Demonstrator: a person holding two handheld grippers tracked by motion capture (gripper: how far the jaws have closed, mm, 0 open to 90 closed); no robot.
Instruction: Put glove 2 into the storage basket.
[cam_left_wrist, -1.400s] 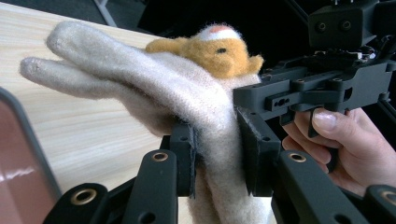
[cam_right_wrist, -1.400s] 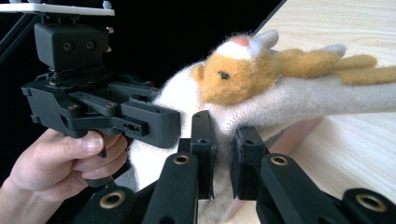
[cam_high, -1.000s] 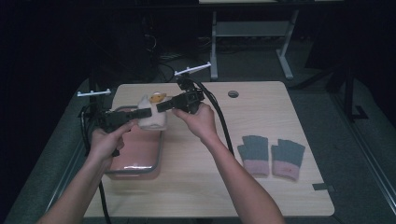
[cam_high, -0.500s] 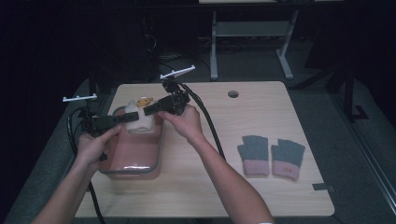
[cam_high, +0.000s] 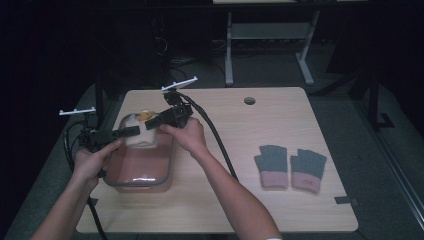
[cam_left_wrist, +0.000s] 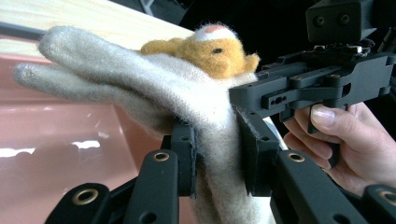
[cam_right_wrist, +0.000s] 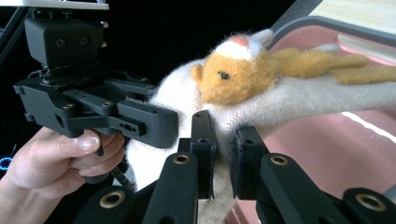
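- We have a cream woollen glove (cam_left_wrist: 154, 93) with an orange felt animal (cam_right_wrist: 243, 74) on its back, held up between both tools above the far end of the pink lidded container (cam_high: 140, 167).
- Our left gripper (cam_left_wrist: 217, 149) pinches the glove's cuff end between its jaws; in the high view it comes in from the left (cam_high: 131, 131).
- Our right gripper (cam_right_wrist: 223, 149) is pressed together on the same cuff edge from the opposite side, and shows just right of the glove from above (cam_high: 152, 123).
- We judge the step in hand to be carrying or spreading the glove, with both grips sharing its weight.
- Next we would need to keep both grips firm and move them together, so the knit neither slips nor stretches.
- A grey-and-pink pair of fingerless gloves (cam_high: 290, 167) lies well apart on the right of the wooden table (cam_high: 260, 210).
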